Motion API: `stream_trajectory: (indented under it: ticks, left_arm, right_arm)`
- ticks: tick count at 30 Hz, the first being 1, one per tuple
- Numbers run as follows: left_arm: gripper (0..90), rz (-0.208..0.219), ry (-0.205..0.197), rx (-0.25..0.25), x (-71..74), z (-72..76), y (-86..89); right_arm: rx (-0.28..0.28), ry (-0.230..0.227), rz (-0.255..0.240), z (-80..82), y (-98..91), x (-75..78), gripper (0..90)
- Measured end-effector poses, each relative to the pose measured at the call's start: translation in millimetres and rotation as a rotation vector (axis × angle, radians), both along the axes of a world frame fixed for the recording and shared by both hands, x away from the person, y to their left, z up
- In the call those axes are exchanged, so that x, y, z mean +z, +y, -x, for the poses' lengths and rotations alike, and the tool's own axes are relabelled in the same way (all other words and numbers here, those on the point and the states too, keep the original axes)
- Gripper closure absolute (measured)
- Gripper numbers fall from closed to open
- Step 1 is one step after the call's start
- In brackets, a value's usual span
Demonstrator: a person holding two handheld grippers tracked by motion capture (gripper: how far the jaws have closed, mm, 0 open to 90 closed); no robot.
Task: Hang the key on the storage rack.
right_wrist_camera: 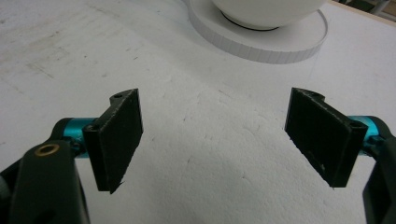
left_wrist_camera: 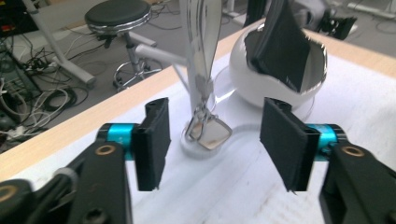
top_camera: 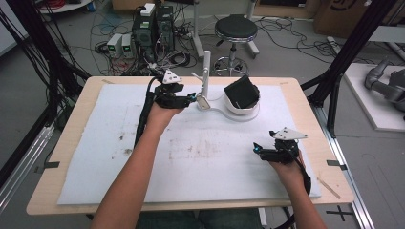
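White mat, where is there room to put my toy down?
The white mat is bare between the left claw and right claw, and along its near edge. It is crowded at the far side, around the white bowl and stand.

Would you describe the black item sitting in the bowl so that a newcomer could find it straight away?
Start from the white foam mat covering the wooden table and look to its far edge, where a white bowl sits on a round white base. The black cloth pokes up out of that bowl. It is the one dark, crumpled thing among glossy white and chrome parts.
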State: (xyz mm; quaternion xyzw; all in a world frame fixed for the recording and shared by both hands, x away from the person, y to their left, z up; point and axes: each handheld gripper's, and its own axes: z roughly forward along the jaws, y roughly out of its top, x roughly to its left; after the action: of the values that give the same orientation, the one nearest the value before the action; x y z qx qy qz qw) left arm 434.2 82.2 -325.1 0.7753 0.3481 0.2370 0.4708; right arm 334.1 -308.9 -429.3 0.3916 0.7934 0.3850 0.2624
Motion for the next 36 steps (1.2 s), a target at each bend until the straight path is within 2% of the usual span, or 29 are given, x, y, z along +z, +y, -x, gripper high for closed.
stream_trajectory:
  ticks: [6, 8, 20, 31, 34, 36]
  left_arm:
    - [36.0, 0.015, 0.004, -0.004, -4.5, 13.9, 15.6]
    - [35.8, 0.000, 0.011, 0.001, -6.5, 17.7, 20.9]
    - [29.7, 0.012, 0.018, -0.034, -15.6, 35.5, 49.8]
    - [27.0, 0.038, 0.040, -0.040, -36.7, 54.5, 75.0]
    - [26.6, 0.057, 0.047, -0.053, -45.2, 59.8, 80.5]
    - [26.3, 0.055, 0.053, -0.054, -50.5, 62.2, 83.8]
  right_arm:
    - [0.001, 0.005, -0.003, -0.3, 3.0, 0.0, 19.4]
    - [0.004, 0.004, -0.002, -0.7, 3.6, -0.1, 19.4]
    - [0.009, 0.012, 0.002, -2.4, 4.7, -0.8, 19.4]
    - [0.004, 0.013, -0.003, -3.1, 3.5, -0.8, 19.4]
    - [0.004, 0.010, 0.000, -3.3, 3.7, -0.9, 19.4]
    - [0.003, 0.010, 0.000, -3.4, 3.8, -1.0, 19.4]
